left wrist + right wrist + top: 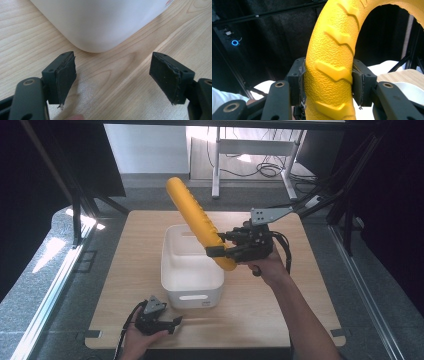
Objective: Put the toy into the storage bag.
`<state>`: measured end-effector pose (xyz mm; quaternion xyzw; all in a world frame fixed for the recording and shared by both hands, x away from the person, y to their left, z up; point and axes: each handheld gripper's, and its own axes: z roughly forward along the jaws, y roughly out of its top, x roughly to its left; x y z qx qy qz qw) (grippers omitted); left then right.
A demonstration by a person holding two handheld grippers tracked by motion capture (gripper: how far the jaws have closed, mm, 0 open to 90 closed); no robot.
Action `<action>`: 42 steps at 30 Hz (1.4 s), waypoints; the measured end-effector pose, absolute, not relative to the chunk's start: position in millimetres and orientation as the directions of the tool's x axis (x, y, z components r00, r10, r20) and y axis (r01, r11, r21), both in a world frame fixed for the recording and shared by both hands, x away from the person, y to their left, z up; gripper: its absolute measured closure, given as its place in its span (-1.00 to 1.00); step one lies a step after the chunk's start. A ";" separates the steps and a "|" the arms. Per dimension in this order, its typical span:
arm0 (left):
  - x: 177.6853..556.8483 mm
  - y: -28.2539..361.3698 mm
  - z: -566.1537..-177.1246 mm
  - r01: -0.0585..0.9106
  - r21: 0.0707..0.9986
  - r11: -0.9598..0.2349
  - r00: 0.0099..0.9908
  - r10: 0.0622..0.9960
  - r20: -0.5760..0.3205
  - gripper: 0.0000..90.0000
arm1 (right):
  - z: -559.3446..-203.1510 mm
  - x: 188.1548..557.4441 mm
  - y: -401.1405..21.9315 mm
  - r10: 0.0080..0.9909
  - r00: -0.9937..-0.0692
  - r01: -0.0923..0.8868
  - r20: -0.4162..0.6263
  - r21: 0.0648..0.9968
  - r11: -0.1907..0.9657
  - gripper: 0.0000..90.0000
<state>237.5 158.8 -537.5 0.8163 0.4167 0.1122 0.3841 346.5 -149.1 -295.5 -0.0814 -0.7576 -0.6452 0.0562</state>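
Yellow ridged tube (199, 221) clamped between right gripper (216, 244) jaws — left gripper (113, 77) jaws wide.

I am counting one yellow ribbed foam roller (197, 222), and I am seeing one white bin (191, 292) sitting on one wooden tabletop (135, 265). I am working two hand-held grippers: one left hand-held gripper (172, 324) and one right hand-held gripper (216, 244). Each is showing two black jaws, making four in all.

lab: black curtains (395, 185), framed test table (310, 285)
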 end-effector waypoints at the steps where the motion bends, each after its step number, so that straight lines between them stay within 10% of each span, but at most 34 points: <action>1: 237.5 158.8 -537.5 0.594 0.721 -0.358 0.628 0.766 -0.137 -0.52 | -295.5 346.5 -149.1 0.051 -0.980 0.196 0.190 0.968 0.154 0.15; 42: 237.3 157.7 -537.9 0.596 0.720 -0.357 0.625 0.768 -0.137 -0.52 | -318.2 342.1 -118.0 -0.036 -0.970 0.226 0.240 0.949 0.221 0.14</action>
